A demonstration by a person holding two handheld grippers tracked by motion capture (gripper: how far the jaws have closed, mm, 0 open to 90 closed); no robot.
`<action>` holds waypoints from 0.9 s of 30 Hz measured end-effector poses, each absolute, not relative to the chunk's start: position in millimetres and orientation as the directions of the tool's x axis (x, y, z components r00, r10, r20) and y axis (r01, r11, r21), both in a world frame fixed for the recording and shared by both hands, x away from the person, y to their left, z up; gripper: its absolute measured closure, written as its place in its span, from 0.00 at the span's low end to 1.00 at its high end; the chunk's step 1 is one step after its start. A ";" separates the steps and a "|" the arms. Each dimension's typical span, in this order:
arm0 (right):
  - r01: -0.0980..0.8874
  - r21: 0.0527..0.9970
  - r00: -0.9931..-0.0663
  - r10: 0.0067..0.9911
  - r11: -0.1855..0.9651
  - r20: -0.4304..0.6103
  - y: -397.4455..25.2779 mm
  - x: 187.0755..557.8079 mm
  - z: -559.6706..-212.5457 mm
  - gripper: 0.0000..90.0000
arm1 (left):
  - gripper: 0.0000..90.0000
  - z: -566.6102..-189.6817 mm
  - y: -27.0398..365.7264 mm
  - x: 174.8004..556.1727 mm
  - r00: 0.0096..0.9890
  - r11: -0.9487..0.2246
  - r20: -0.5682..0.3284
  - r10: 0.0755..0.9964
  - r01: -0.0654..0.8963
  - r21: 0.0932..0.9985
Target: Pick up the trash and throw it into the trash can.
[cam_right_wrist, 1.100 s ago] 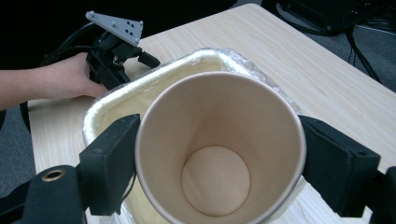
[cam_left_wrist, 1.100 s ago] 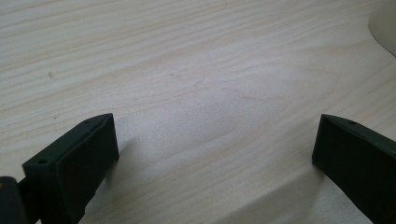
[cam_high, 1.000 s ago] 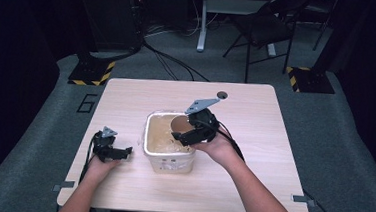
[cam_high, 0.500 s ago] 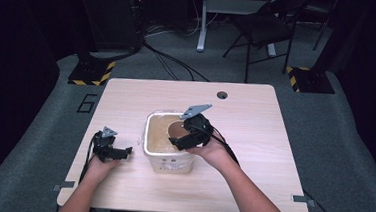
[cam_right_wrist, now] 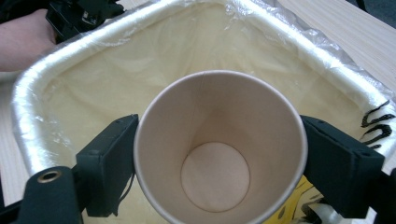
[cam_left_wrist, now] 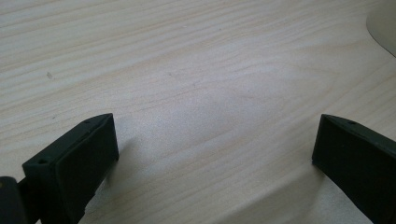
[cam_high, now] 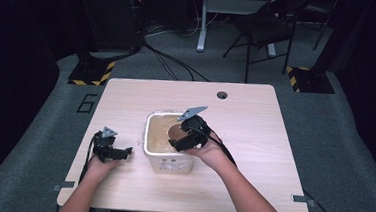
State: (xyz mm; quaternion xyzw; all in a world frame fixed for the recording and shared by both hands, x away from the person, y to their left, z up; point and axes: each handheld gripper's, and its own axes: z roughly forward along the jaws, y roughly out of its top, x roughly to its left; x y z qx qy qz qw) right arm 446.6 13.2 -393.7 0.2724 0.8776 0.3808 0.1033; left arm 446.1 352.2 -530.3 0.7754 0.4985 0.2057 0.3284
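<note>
Well, bin (cam_high: 164,162) — table (cam_high: 255,120) around — chair (cam_high: 264,28) beyond.

Count: 1 table (cam_high: 255,125), w/ 1 hole (cam_high: 222,95) near its far edge. 1 bin (cam_high: 164,163) w/ 1 clear liner (cam_right_wrist: 327,51). 1 paper cup (cam_right_wrist: 219,149), empty. 2 tools: left tool (cam_high: 125,153), right tool (cam_high: 176,138), 2 black jaws each. 2 forearms, 1 person. On the floor behind: 1 chair (cam_high: 266,26), 2 striped bases (cam_high: 90,73) (cam_high: 310,79).

A lined bin (cam_high: 168,161) stands on the wooden table (cam_high: 255,125).
</note>
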 end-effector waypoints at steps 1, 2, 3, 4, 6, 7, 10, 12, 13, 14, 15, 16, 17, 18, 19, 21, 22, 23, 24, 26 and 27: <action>0.399 0.724 -0.830 0.558 0.563 0.023 13.3 446.7 -394.4 0.17 | 0.00 -530.3 352.1 446.1 0.419 -0.287 -0.009 0.908 0.638 0.714; 0.401 0.724 -0.827 0.561 0.562 0.024 13.2 446.7 -394.9 0.16 | 0.00 -530.4 352.1 446.1 0.419 -0.287 -0.009 0.908 0.638 0.715; 0.394 0.728 -0.829 0.559 0.562 0.017 12.7 447.6 -395.3 0.16 | 0.00 -530.5 351.8 446.1 0.416 -0.283 -0.012 0.909 0.638 0.717; 0.406 0.725 -0.823 0.567 0.557 0.025 12.3 447.1 -395.1 0.15 | 0.00 -530.3 352.0 446.0 0.417 -0.286 -0.009 0.909 0.639 0.714; 0.394 0.732 -0.829 0.559 0.555 0.021 11.0 448.0 -395.1 0.15 | 0.00 -530.3 352.1 446.1 0.419 -0.287 -0.009 0.908 0.639 0.714; 0.398 0.733 -0.826 0.563 0.551 0.025 10.7 447.3 -394.6 0.15 | 0.00 -530.4 352.0 446.0 0.417 -0.285 -0.011 0.909 0.638 0.715; 0.385 0.747 -0.829 0.559 0.543 0.021 8.5 445.7 -393.1 0.15 | 0.00 -530.4 352.2 446.1 0.419 -0.287 -0.010 0.908 0.638 0.715; 0.378 0.759 -0.828 0.560 0.531 0.020 5.8 442.5 -390.9 0.15 | 0.00 -530.4 352.0 446.0 0.417 -0.284 -0.011 0.909 0.639 0.715; 0.374 0.764 -0.827 0.562 0.526 0.018 3.9 441.2 -389.7 0.15 | 0.00 -530.5 351.8 446.1 0.416 -0.283 -0.012 0.909 0.638 0.716; 0.371 0.768 -0.826 0.564 0.522 0.016 1.6 440.0 -388.2 0.15 | 0.00 -530.3 352.1 446.0 0.419 -0.287 -0.009 0.908 0.638 0.714; 0.365 0.773 -0.827 0.562 0.518 0.014 -0.4 439.4 -387.3 0.15 | 0.00 -530.5 351.8 446.0 0.415 -0.282 -0.013 0.910 0.638 0.716; 0.361 0.778 -0.827 0.562 0.514 0.013 -4.0 438.2 -385.5 0.15 | 0.00 -530.4 352.1 446.0 0.418 -0.286 -0.010 0.908 0.639 0.714; 0.365 0.780 -0.823 0.567 0.509 0.015 -6.9 436.8 -384.0 0.15 | 0.00 -530.6 352.0 446.1 0.418 -0.286 -0.009 0.908 0.636 0.717; 0.364 0.783 -0.823 0.568 0.505 0.017 -9.2 435.9 -383.0 0.15 | 0.00 -530.3 352.2 446.1 0.419 -0.287 -0.009 0.908 0.638 0.714; 0.356 0.789 -0.823 0.568 0.501 0.011 -13.2 435.3 -381.3 0.15 | 0.00 -530.3 352.1 446.0 0.418 -0.287 -0.010 0.908 0.639 0.714; 0.359 0.795 -0.818 0.575 0.490 0.014 -18.5 433.4 -378.8 0.16 | 0.00 -530.4 352.1 446.0 0.418 -0.286 -0.010 0.908 0.638 0.714; 0.350 0.801 -0.818 0.576 0.487 0.007 -22.5 432.9 -377.2 0.16 | 0.00 -530.4 352.0 446.0 0.418 -0.285 -0.010 0.909 0.639 0.715; 0.348 0.802 -0.816 0.579 0.485 0.004 -24.8 432.2 -376.3 0.16 | 0.00 -530.4 352.1 446.1 0.419 -0.287 -0.010 0.908 0.638 0.714; 0.347 0.805 -0.813 0.583 0.482 0.001 -28.9 431.6 -375.2 0.16 | 0.00 -530.4 352.0 446.0 0.417 -0.285 -0.011 0.909 0.639 0.714; 0.349 0.807 -0.804 0.595 0.476 -0.004 -34.7 431.0 -374.3 0.17 | 0.00 -530.3 352.0 446.0 0.418 -0.286 -0.010 0.909 0.639 0.714; 0.353 0.808 -0.799 0.602 0.472 -0.003 -37.9 430.7 -374.2 0.17 | 0.00 -530.3 352.1 446.0 0.418 -0.286 -0.010 0.909 0.639 0.714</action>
